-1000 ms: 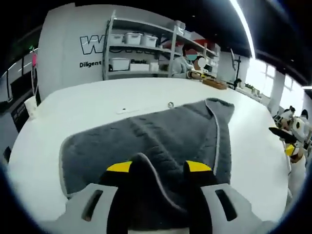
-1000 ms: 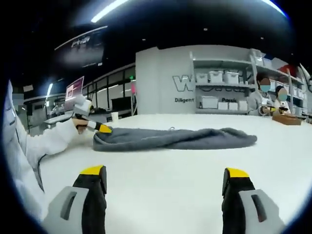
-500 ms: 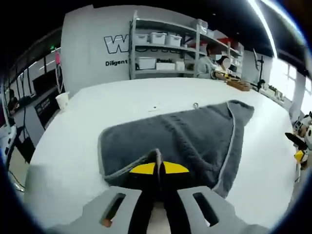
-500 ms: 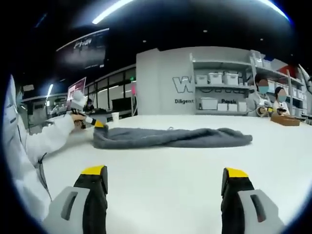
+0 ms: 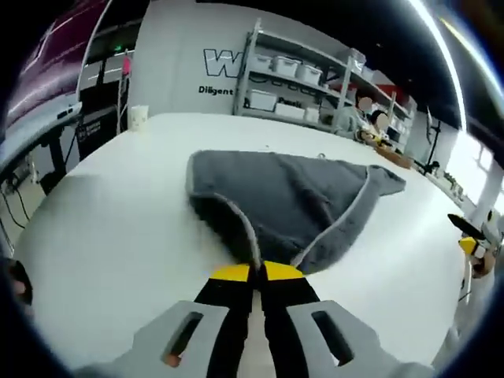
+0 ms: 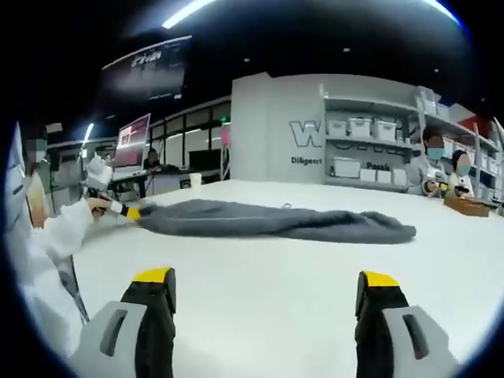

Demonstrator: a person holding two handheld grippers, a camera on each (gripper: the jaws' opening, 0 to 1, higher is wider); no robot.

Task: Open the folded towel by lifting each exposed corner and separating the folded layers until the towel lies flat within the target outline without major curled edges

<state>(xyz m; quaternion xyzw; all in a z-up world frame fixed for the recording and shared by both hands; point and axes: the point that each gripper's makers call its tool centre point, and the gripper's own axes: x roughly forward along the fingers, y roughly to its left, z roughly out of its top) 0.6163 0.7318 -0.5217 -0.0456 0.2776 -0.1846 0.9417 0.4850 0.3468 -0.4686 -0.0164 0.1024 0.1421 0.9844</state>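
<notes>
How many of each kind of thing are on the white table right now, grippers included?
Towel: 1
Cup: 1
Left gripper: 1
Right gripper: 1
Total: 4

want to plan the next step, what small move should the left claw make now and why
Probably keep drawing the pinched corner outward and low. The left claw is shut on the grey towel, whose piped edge runs up from the jaws with a layer doubled over on the white table. The right claw is open, clear of the towel, so the left one must spread that layer.
</notes>
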